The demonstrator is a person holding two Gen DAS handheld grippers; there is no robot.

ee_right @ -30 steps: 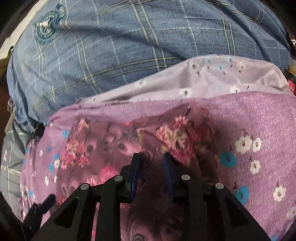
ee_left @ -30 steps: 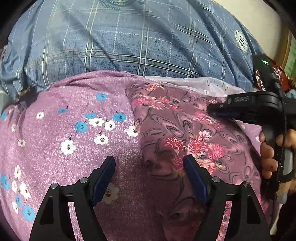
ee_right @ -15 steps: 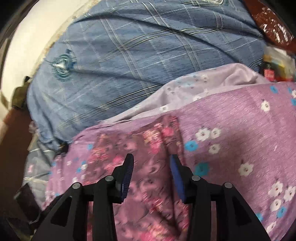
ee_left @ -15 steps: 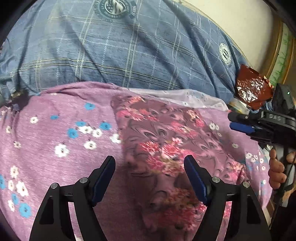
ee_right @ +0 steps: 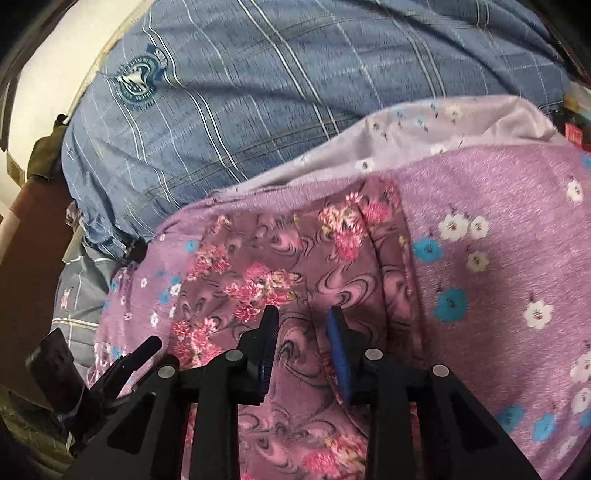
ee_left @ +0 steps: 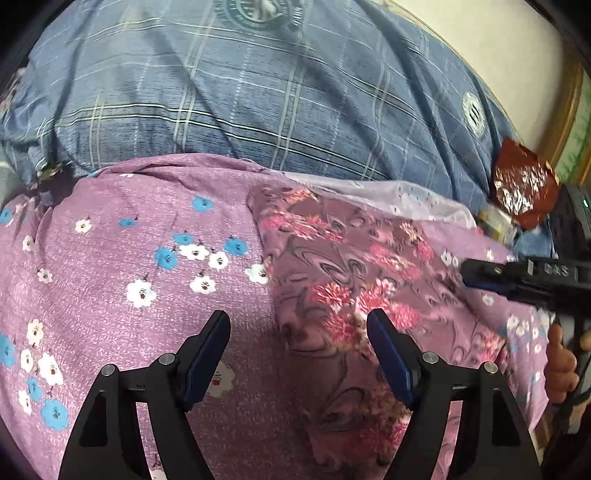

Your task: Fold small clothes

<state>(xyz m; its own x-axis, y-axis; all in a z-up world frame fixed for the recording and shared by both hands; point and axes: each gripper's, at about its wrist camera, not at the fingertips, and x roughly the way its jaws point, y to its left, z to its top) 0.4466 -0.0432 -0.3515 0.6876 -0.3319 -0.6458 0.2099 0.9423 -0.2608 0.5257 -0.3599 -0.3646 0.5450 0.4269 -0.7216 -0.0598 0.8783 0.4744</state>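
A bed is lying under everything here, spread with a purple sheet (ee_left: 110, 280) printed in white and blue blossoms, and behind it a big blue plaid pillow (ee_left: 258, 103) with round crests is leaning against a pale wall (ee_left: 491, 33). The small garment I am folding, a mauve cloth with pink flowers and dark swirls (ee_left: 351, 288), is lying flat on that sheet, its long left edge running straight down towards me in the left wrist view. A paler lilac fabric (ee_left: 406, 195) is peeking out from under the sheet's far edge, just in front of the pillow. A dark red foil packet (ee_left: 524, 192) is sitting off at the right, near the wall. I am holding my left gripper (ee_left: 297, 332) above the garment's left edge with its jaws standing wide apart and nothing between them; one finger is hanging over the bare sheet, the other over the flowered cloth. My right gripper (ee_right: 301, 325) is pointing down at the middle of the garment (ee_right: 295, 266); its jaws have just been narrowing to a slim gap, and I am seeing no fold of cloth caught between the pads. From the left camera that right gripper (ee_left: 476, 277) is reaching in from the right, with my hand (ee_left: 561, 365) wrapping its handle below.
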